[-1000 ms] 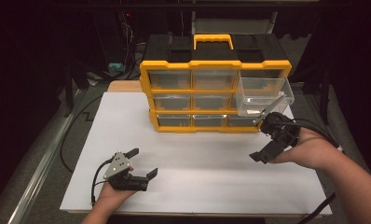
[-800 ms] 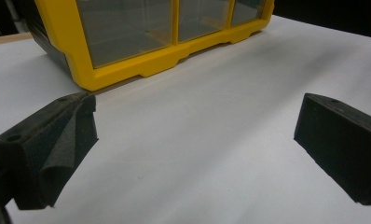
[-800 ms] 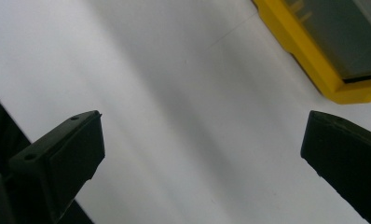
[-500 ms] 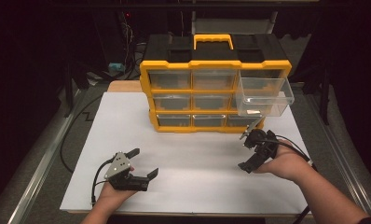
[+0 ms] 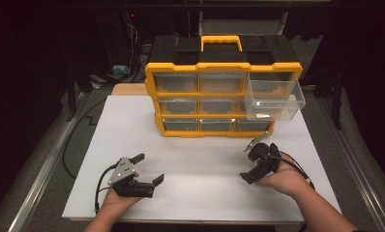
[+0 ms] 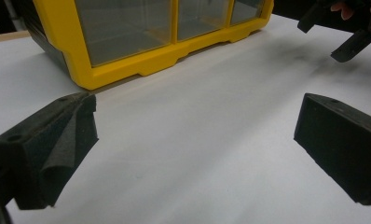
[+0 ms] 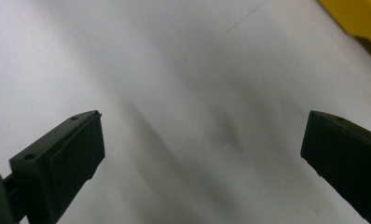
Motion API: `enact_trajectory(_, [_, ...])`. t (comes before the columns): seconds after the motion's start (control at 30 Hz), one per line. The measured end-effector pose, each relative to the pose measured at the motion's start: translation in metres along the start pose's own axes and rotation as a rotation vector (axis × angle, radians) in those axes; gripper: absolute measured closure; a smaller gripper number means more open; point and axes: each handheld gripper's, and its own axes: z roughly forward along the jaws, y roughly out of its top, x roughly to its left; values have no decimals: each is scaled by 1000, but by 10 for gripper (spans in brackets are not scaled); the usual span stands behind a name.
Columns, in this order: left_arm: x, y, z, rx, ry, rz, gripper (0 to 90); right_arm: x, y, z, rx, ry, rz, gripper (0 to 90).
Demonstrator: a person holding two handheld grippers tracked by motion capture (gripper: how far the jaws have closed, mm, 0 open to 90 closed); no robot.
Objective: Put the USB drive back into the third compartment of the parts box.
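Note:
A yellow and black drawer cabinet stands at the back middle of the white board. Its top right clear drawer is pulled out, with a small pale item on its floor. My left gripper rests near the front left, open, nothing between its fingers. My right gripper hovers front right, below the pulled drawer, also open and holding nothing. The left gripper view has my own gripper over bare board, the cabinet's yellow base ahead, and the other gripper at top right. In the right gripper view, my gripper faces white board.
Dark floor and cables lie left of the board, and metal rails run along both sides. A wooden edge shows behind the board at the cabinet's left. A yellow cabinet corner sits at the top right of the right gripper view.
My right gripper has drawn back from under the pulled drawer, toward the person and slightly left. The left gripper has stayed put.

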Motion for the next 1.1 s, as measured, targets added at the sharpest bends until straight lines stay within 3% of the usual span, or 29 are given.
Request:
enact_trajectory(0.03, [0, 0, 0, 0, 0, 0, 5, 0, 0, 0, 0, 0, 0, 0])
enact_trajectory(0.13, [-1, 1, 0, 11, -1, 3, 4, 0, -5, 2, -101, 0, 40, 0])
enact_trajectory(0.17, [-1, 1, 0, 11, -1, 3, 4, 0, -5, 2, -101, 0, 40, 0])
enact_trajectory(0.2, [1, 1, 0, 8, -6, -22, 4, 1, -9, 5, -157, 13, 68, 0])
enact_trajectory(0.23, [1, 1, 0, 8, -6, -22, 4, 1, -9, 5, -157, 13, 68, 0])
enact_trajectory(0.27, [2, 1, 0, 13, -10, -35, 4, 3, -13, 8, -210, 6, 81, 0])
enact_trajectory(0.3, [2, 1, 0, 13, -10, -35, 4, 3, -13, 8, -210, 6, 81, 0])
enact_trajectory(0.33, [2, 1, 0, 20, -3, -30, 4, 4, -18, 10, -287, 35, 134, 0])
enact_trajectory(0.37, [2, 1, 0, 20, -3, -30, 4, 4, -18, 10, -287, 35, 134, 0])
enact_trajectory(0.47, [3, 1, 0, 22, 6, -34, 4, 8, -23, 12, -366, 12, 149, 0])
enact_trajectory(0.5, [3, 1, 0, 26, 11, -31, 4, 10, -25, 12, -418, 21, 172, 0])
enact_trajectory(0.53, [4, 1, 1, 31, 14, -30, 4, 10, -25, 12, -418, 21, 172, 0])
enact_trajectory(0.6, [5, 2, 1, 34, 16, -34, 4, 14, -28, 10, -488, 17, 187, 0])
enact_trajectory(0.7, [7, 3, 0, 28, 26, -24, 5, 15, -30, 8, -533, 8, 198, 0])
enact_trajectory(0.73, [8, 3, 1, 33, 27, -29, 5, 17, -32, 7, -584, 16, 216, 0])
enact_trajectory(0.83, [9, 3, 1, 32, 31, -33, 4, 21, -38, 5, -655, 10, 232, 0])
enact_trajectory(1.1, [15, 2, 2, 43, 44, -67, 4, 27, -56, -4, -746, -29, 235, 0])
